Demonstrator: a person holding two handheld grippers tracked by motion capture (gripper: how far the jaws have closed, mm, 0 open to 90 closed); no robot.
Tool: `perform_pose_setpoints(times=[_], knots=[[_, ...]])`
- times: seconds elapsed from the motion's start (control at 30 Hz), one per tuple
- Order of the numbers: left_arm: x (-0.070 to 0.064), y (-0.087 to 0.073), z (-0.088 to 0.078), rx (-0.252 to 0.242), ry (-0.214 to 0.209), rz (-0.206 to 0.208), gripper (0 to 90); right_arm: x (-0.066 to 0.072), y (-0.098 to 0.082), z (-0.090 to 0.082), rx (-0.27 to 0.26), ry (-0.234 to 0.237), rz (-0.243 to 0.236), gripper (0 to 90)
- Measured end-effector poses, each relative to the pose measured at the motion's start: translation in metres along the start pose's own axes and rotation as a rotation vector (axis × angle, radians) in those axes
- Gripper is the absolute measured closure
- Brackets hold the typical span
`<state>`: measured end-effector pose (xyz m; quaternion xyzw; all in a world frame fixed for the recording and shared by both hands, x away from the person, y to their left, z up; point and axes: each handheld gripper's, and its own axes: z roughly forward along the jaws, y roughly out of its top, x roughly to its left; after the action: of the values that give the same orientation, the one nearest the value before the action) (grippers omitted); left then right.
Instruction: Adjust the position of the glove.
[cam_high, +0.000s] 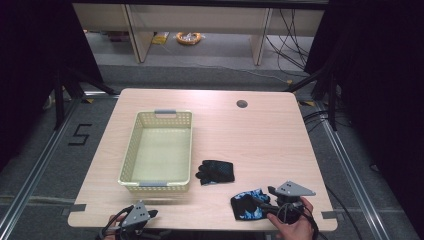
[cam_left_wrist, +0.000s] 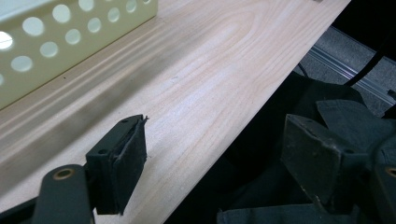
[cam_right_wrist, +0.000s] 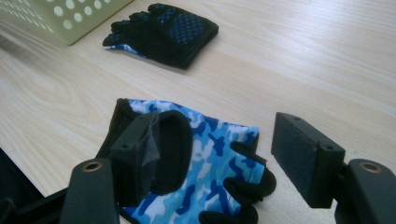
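So the right gripper (cam_high: 264, 201) sits low over the camo glove (cam_high: 248, 205) at the near right edge of the tabletop (cam_high: 260, 135), jaws spread apart with the glove lying flat between and under them, not pinched as far as I can see. The black glove (cam_high: 215, 171) lies a bit further in, just beside the basket (cam_high: 159, 186), well apart from the camo one. The left gripper (cam_high: 150, 214) hangs at the near left edge, below the basket's front wall, jaws wide apart too, one over the wood and one off the edge, holding nothing.
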<state>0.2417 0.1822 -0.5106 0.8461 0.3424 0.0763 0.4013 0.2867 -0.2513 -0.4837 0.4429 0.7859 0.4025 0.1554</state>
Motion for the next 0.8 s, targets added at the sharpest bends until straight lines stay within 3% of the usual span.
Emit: perform_pose_setpoints(times=[0.07,0.27,0.3,0.33,0.37,0.4,0.47,0.63,0.7,0.77,0.8], knots=[[0.001,0.000,0.000,0.002,-0.003,0.023,21.8,0.001,0.000,0.000,0.004,0.001,0.000,35.9],[0.001,0.000,0.000,0.001,0.000,0.026,21.8,0.000,0.001,0.000,0.003,0.002,-0.026,35.9],[0.001,0.001,-0.001,0.003,-0.002,0.028,21.8,0.002,0.001,0.000,0.009,0.001,-0.005,35.9],[0.001,0.001,-0.001,0.001,-0.003,0.026,21.8,0.001,0.001,0.001,0.005,0.005,-0.025,35.8],[0.000,0.000,0.000,-0.005,0.003,0.019,21.8,0.003,0.001,0.000,0.016,0.004,-0.002,35.7],[0.000,0.000,0.000,-0.005,0.003,0.019,21.7,0.000,0.002,0.002,0.006,0.005,-0.035,35.6],[-0.001,0.000,0.001,-0.023,-0.009,0.000,21.6,0.001,0.003,0.002,0.006,0.008,-0.031,35.5],[0.001,0.001,0.000,-0.004,0.015,0.029,21.0,0.003,0.009,0.005,-0.005,0.023,-0.034,35.8],[0.000,0.000,0.001,-0.014,0.011,-0.002,20.1,0.003,0.013,0.006,-0.020,0.020,-0.059,36.4],[-0.001,0.000,0.001,-0.021,-0.006,-0.006,19.7,0.007,0.018,0.007,-0.021,0.045,-0.038,37.2],[0.000,0.000,0.001,-0.013,0.013,0.007,19.5,0.006,0.021,0.008,-0.018,0.042,-0.068,37.8]])
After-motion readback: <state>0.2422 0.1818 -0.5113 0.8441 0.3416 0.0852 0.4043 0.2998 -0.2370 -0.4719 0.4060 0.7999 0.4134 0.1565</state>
